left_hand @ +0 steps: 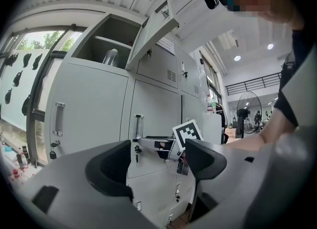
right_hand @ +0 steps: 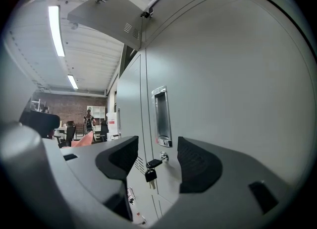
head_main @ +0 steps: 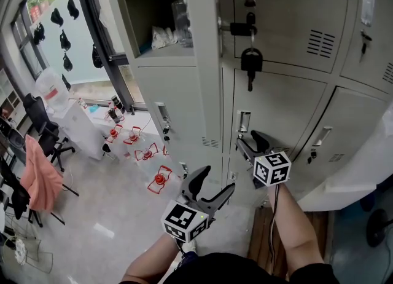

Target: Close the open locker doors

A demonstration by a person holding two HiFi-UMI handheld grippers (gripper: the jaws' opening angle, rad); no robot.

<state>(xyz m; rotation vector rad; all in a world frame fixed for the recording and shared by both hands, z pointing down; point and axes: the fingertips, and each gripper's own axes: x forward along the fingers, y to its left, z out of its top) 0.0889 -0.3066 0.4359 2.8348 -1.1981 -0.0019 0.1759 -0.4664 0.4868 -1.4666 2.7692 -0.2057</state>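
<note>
A bank of grey lockers [head_main: 288, 92] fills the head view. One upper locker [head_main: 153, 12] stands open, with a shelf and clear items inside. Its door [head_main: 202, 61] swings out towards me and also shows high up as the open door [left_hand: 153, 34] and the open door [right_hand: 114, 15]. My right gripper [head_main: 249, 140] is open and empty, level, just in front of a shut lower door with a recessed handle [right_hand: 161, 116] and a hanging black key [right_hand: 150, 173]. My left gripper [head_main: 216, 180] is open and empty, lower and further from the lockers. The right gripper's marker cube [left_hand: 188, 134] shows beyond the left gripper [left_hand: 158, 161].
Black keys [head_main: 251, 61] hang from a lock on a shut door. Several red-and-white objects [head_main: 159, 180] lie on the grey floor at left, near office chairs [head_main: 43, 141] and a pink cloth [head_main: 40, 181]. A white panel [head_main: 362, 172] leans at the right.
</note>
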